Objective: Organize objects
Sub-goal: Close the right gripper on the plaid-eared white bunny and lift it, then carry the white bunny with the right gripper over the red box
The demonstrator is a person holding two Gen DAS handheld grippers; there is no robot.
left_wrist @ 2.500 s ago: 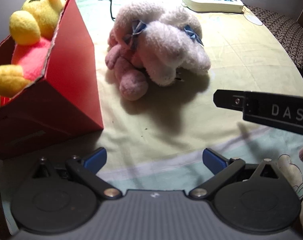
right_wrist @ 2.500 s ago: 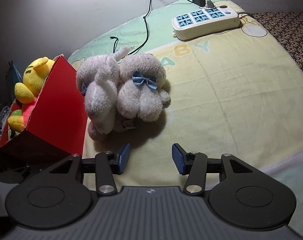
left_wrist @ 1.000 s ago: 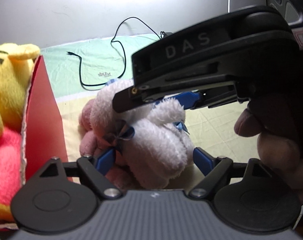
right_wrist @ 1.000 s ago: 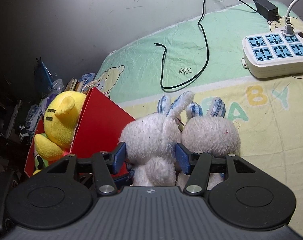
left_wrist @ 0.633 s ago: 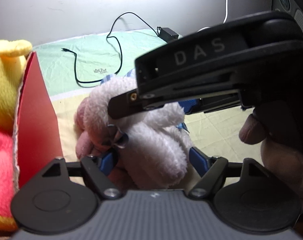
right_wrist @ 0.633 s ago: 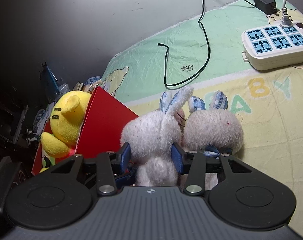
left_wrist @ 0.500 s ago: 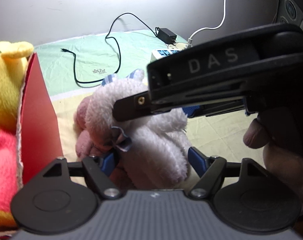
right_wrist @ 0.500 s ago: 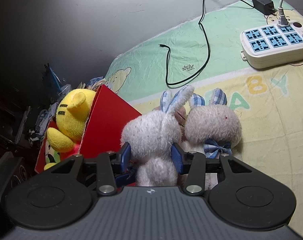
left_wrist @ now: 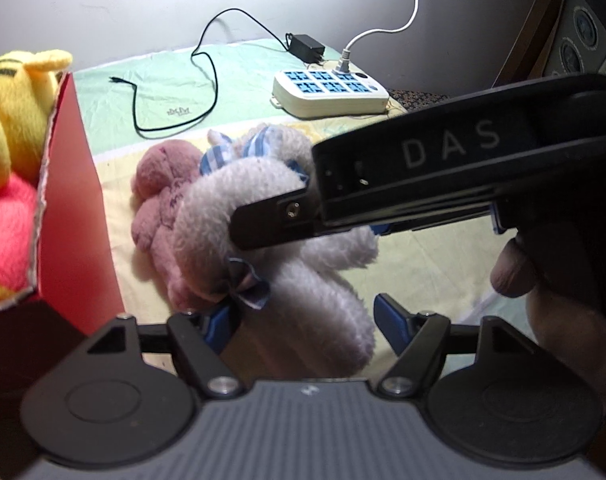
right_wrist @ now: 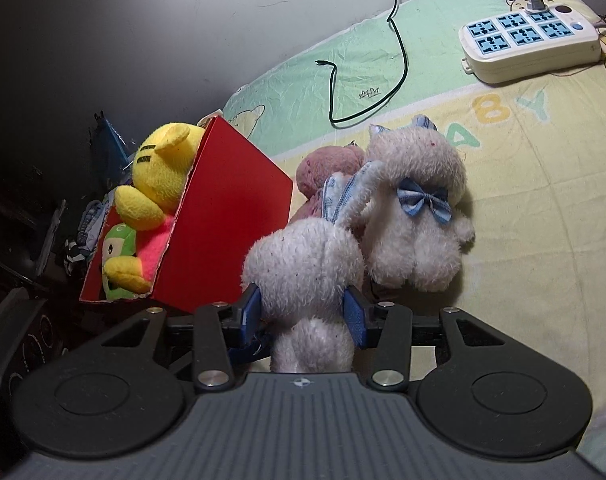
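Right wrist view — the right hand-held gripper (right_wrist: 303,316) squeezes a white bunny (right_wrist: 303,272) and eases a little, ready for the red box (right_wrist: 219,232) by the bed (right_wrist: 543,200) edge — the left hand-held gripper (left_wrist: 303,320) closes around it too.

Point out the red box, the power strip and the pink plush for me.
red box (right_wrist: 227,236), right wrist view, on its bare red side wall.
power strip (right_wrist: 531,42), right wrist view, on its blue-socket top face.
pink plush (left_wrist: 159,184), left wrist view, on its rounded upper part.
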